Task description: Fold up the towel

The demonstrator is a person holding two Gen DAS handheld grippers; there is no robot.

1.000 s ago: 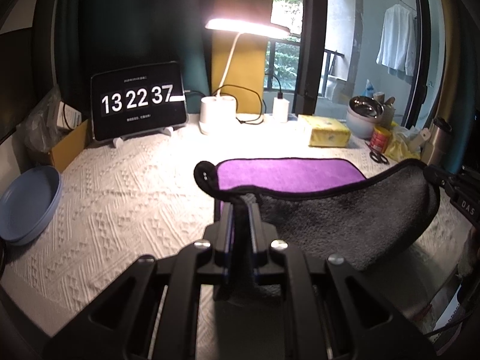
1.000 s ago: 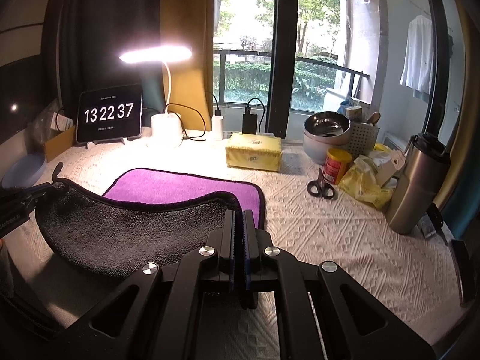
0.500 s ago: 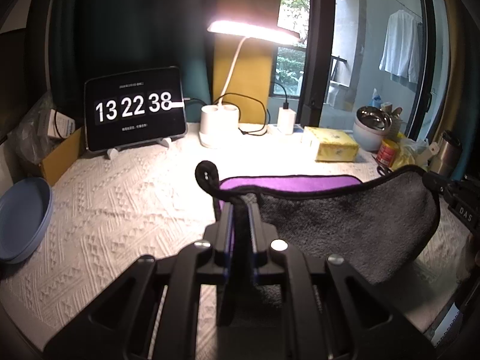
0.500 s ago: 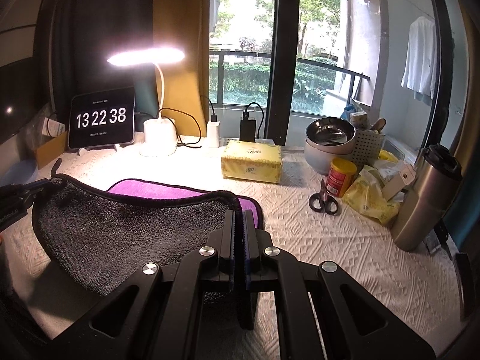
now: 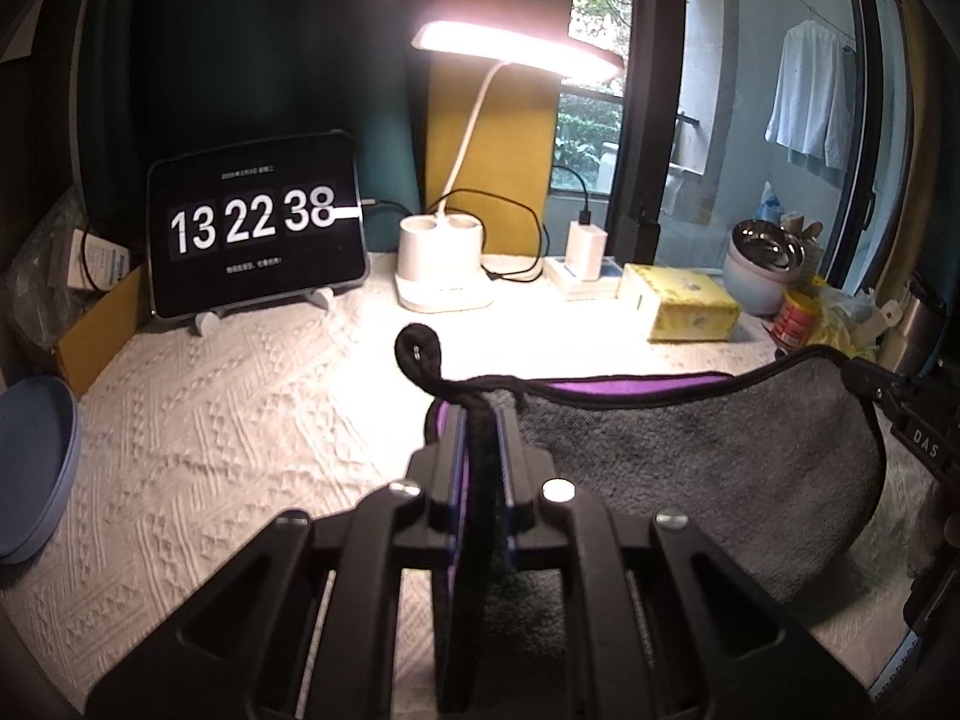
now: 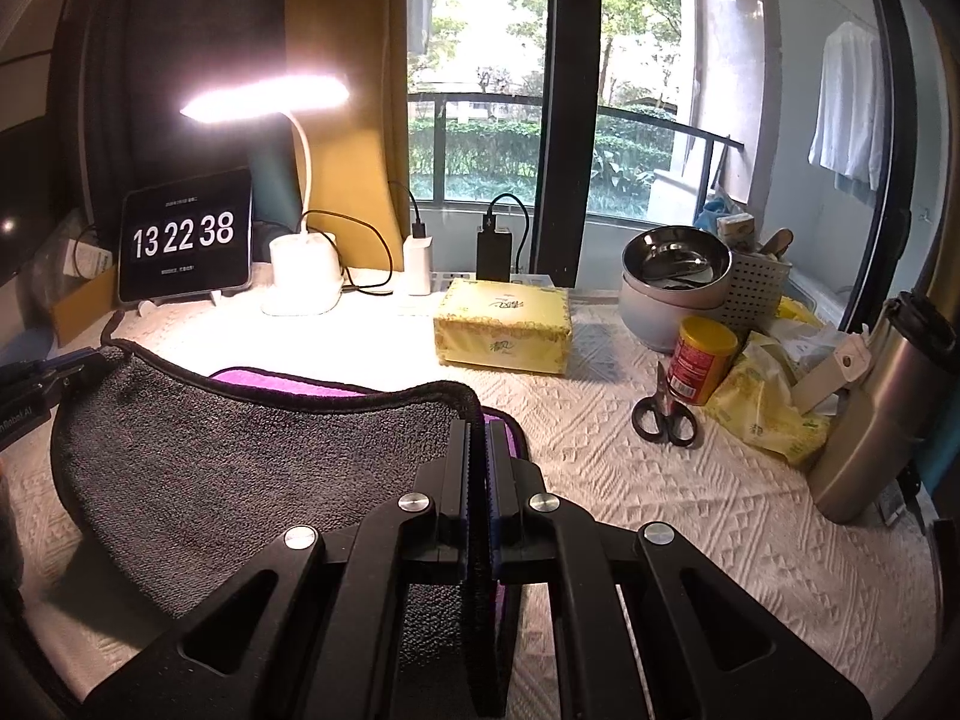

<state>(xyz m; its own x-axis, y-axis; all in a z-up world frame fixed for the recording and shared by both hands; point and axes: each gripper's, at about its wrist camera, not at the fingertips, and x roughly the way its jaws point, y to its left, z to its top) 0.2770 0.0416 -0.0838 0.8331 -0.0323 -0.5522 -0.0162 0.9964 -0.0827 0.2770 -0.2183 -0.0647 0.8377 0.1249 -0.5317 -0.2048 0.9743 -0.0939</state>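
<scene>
The towel [image 5: 690,456] is grey on one side and purple on the other, with black edging. Its near half is lifted off the white textured tablecloth [image 5: 240,396] and hangs stretched between both grippers, grey side facing me. My left gripper [image 5: 480,420] is shut on the towel's left near corner, where a black hanging loop [image 5: 418,351] sticks up. My right gripper [image 6: 478,432] is shut on the towel's [image 6: 252,456] right near corner. Only a thin purple strip [image 6: 288,381] of the far half shows over the raised edge. Each gripper shows at the edge of the other's view.
Along the back stand a tablet clock [image 5: 258,228], a lit desk lamp [image 5: 444,264], chargers and a yellow tissue box [image 6: 504,324]. Scissors [image 6: 663,414], a red can [image 6: 702,360], bowls, yellow bags and a steel flask [image 6: 876,408] sit at the right. A blue plate [image 5: 33,462] lies at the left.
Both grippers have lifted the towel's near edge higher and carried it toward the far edge. The raised grey side now hides almost all of the purple surface.
</scene>
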